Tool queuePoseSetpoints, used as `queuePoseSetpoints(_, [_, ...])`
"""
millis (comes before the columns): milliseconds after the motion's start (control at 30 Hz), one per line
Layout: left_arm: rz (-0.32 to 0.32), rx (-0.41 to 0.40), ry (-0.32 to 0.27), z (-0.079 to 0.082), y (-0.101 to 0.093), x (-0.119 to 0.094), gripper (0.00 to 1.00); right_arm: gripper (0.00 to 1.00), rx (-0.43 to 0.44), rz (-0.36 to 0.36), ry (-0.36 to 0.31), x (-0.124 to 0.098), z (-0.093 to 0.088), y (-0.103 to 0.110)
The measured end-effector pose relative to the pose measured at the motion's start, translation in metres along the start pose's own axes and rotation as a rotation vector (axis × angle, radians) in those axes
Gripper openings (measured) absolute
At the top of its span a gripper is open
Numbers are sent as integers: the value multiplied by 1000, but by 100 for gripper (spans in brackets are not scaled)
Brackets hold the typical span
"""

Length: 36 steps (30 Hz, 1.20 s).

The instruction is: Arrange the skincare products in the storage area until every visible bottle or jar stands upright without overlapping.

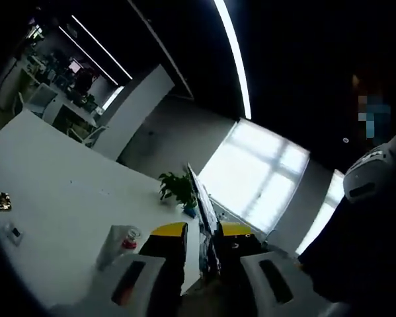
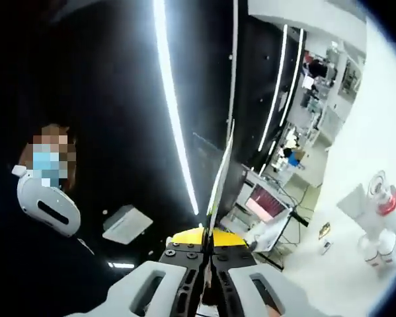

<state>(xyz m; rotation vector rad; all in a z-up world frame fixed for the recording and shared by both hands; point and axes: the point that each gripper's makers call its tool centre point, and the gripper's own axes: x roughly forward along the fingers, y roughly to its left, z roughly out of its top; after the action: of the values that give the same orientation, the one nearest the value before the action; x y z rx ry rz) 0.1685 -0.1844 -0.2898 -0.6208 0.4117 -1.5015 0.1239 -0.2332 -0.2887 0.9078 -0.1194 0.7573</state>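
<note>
Left tongs [image 1: 203, 246] are clamped on a thin flat panel [image 1: 203, 205], seen edge-on, jaws pressed against both its sides. Right tongs [image 2: 209, 254] are pinched tight on the same kind of thin panel [image 2: 221, 178], rising straight up. On the white bench [image 1: 59, 198], a clear bottle with a red cap [image 1: 120, 241] lies tipped over near the edge. A potted plant [image 1: 178, 190] stands farther back. In the right gripper view, 1 cluster of white-and-red bottles [image 2: 377, 218] stands on the bench [image 2: 343, 277].

Dim room, glaring ceiling strips [image 1: 234, 56], blown-out window [image 1: 260, 175], perhaps motion-blurred edges
</note>
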Motion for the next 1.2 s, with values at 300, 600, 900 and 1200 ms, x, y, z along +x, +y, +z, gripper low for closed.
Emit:
queuePoseSetpoints(300, [-47,-45,2,-14,-11,6,14,0,-93,2,110,3,-9,12])
queuePoseSetpoints(600, [-32,-60,-29,-16,-13,7,4,0,-77,-46,157,-2,-16,5])
queuePoseSetpoints(900, [-11,-153,-34,-22,-7,6,0,7,-224,-85,210,-7,-23,-3])
queuePoseSetpoints(1200, [19,-174,-16,-32,9,7,0,64,-373,-136,325,-9,-41,-13])
